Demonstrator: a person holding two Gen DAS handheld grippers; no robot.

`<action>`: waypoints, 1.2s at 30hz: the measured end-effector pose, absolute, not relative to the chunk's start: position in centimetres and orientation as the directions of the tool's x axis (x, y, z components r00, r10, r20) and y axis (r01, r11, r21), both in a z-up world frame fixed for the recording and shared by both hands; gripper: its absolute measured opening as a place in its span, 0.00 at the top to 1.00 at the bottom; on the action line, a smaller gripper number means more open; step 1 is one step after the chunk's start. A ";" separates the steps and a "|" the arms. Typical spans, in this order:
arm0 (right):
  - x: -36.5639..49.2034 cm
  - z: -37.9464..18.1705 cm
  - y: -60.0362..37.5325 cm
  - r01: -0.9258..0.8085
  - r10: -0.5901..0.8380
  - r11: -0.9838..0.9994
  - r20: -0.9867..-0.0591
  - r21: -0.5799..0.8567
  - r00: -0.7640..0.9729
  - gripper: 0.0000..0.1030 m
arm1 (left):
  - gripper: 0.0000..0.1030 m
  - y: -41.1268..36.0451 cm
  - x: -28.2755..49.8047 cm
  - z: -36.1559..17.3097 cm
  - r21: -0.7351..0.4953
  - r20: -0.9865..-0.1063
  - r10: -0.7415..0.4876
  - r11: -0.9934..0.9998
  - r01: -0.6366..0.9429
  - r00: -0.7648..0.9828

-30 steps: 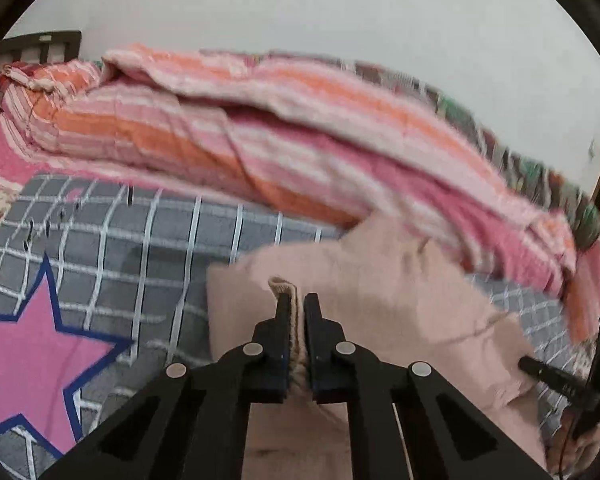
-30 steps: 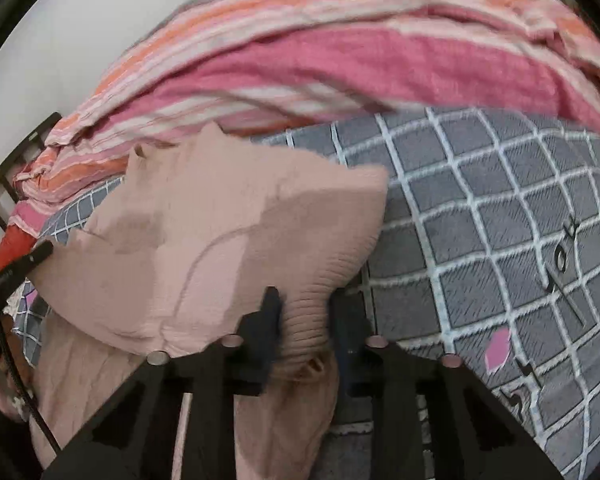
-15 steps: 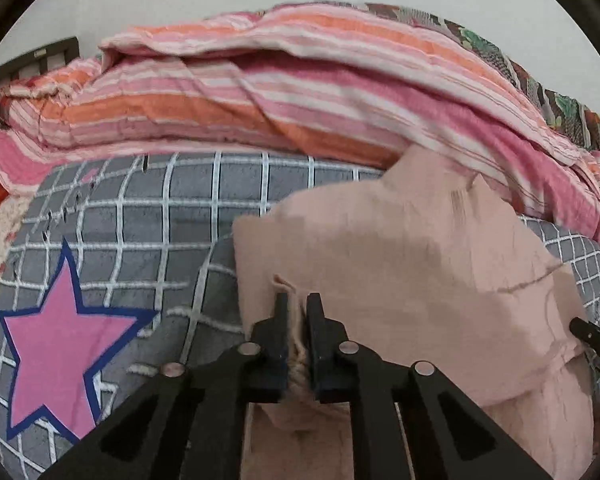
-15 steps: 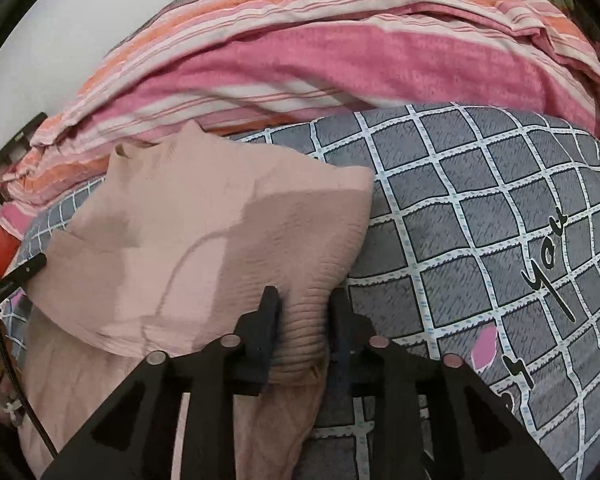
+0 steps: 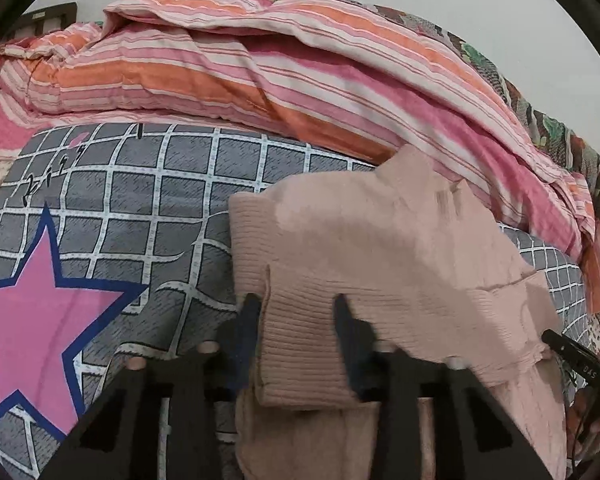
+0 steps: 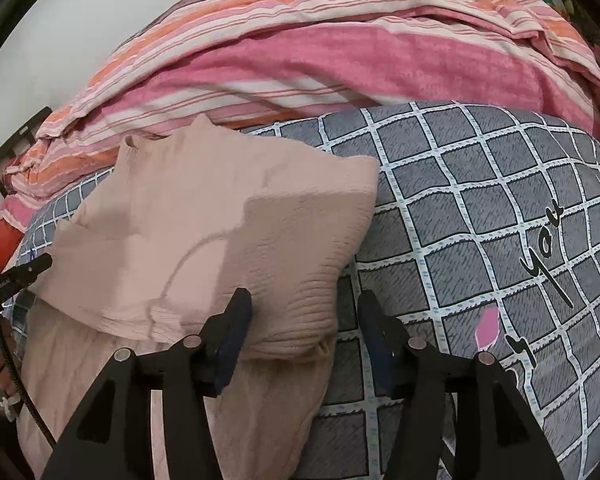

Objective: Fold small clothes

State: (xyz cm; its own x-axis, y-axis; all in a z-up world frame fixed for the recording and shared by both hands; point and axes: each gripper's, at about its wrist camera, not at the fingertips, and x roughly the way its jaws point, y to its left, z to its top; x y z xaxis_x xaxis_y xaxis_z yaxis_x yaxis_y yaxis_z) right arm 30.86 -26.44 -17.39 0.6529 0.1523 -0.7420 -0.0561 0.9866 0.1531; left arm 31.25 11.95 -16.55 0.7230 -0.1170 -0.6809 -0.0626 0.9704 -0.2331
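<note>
A pale pink knit sweater (image 5: 380, 256) lies folded over on itself on the grey checked bedsheet (image 5: 148, 208). My left gripper (image 5: 298, 312) straddles the sweater's ribbed hem; its jaws are opening and the hem lies loose between them. My right gripper (image 6: 305, 308) stands over the sweater's (image 6: 220, 232) other near corner. Its jaws are opening too, with the ribbed corner between them and a clear gap on the right side. Each view catches the other gripper's tip at its edge: the right gripper (image 5: 568, 352), the left gripper (image 6: 24, 274).
A bunched pink and orange striped quilt (image 5: 260, 68) runs along the back of the bed against a pale wall. A pink star print (image 5: 32, 320) marks the sheet at the left. A dark bed frame (image 6: 16, 140) shows at the far left.
Both grippers went from shut on the sweater's hem to parted jaws. The folded-over layer has settled flat onto the lower layer, and the left gripper has sunk a little.
</note>
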 end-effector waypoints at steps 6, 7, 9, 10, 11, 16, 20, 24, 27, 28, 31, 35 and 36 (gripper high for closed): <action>31.1 -17.4 -26.1 -0.073 0.155 0.987 -0.742 0.143 0.652 0.57 | 0.94 11.4 31.3 -15.3 -0.219 -0.615 -0.099 0.974 -0.049 0.782; 31.1 -17.3 -26.0 -0.082 0.163 0.986 -0.736 0.146 0.657 0.62 | 0.94 11.3 31.2 -15.0 -0.220 -0.597 -0.093 0.974 -0.051 0.797; 31.0 -17.1 -25.9 -0.080 0.151 0.988 -0.728 0.131 0.669 0.62 | 0.94 11.3 31.2 -14.5 -0.213 -0.581 -0.077 0.975 -0.060 0.811; 31.1 -17.2 -25.9 -0.077 0.145 0.989 -0.732 0.125 0.666 0.62 | 0.94 11.2 31.4 -14.7 -0.199 -0.592 -0.064 0.978 -0.069 0.803; 31.3 -17.4 -25.9 -0.073 0.140 0.990 -0.741 0.122 0.657 0.62 | 0.94 11.0 31.8 -15.0 -0.176 -0.615 -0.042 0.981 -0.084 0.788; 31.6 -17.8 -26.4 -0.063 0.158 0.986 -0.753 0.154 0.638 0.61 | 0.93 10.3 32.3 -16.0 -0.099 -0.675 0.015 0.989 -0.111 0.737; 31.5 -17.8 -26.2 -0.063 0.144 0.989 -0.755 0.135 0.640 0.58 | 0.92 10.0 32.1 -16.1 -0.064 -0.683 0.044 0.991 -0.119 0.729; 31.4 -17.8 -26.2 -0.063 0.144 0.989 -0.757 0.135 0.638 0.57 | 0.83 9.6 31.7 -16.3 -0.041 -0.688 0.055 0.993 -0.114 0.724; 31.3 -17.8 -26.3 -0.063 0.142 0.989 -0.758 0.133 0.636 0.56 | 0.76 9.5 31.4 -16.4 -0.040 -0.693 0.054 0.993 -0.113 0.719; 31.3 -17.8 -26.2 -0.062 0.139 0.990 -0.759 0.130 0.636 0.56 | 0.76 9.4 31.2 -16.4 -0.040 -0.693 0.054 0.993 -0.113 0.719; 31.3 -17.8 -26.1 -0.061 0.132 0.991 -0.761 0.121 0.635 0.55 | 0.75 9.3 30.9 -16.4 -0.042 -0.696 0.049 0.993 -0.109 0.716; 31.2 -17.8 -26.1 -0.060 0.127 0.991 -0.762 0.115 0.635 0.55 | 0.75 9.3 30.4 -16.6 -0.049 -0.706 0.043 0.993 -0.108 0.707; 31.2 -17.7 -26.1 -0.068 0.133 0.991 -0.767 0.116 0.627 0.55 | 0.75 9.3 30.3 -16.7 -0.053 -0.705 0.040 0.993 -0.109 0.708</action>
State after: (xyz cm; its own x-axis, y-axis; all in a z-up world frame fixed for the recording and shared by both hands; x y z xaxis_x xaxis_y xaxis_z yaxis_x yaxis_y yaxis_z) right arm 31.17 -26.08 -17.75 0.6273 0.1331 -0.7674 -0.0679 0.9909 0.1164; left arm 30.26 9.29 -16.67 0.7078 0.0398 -0.7053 -0.1089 0.9926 -0.0533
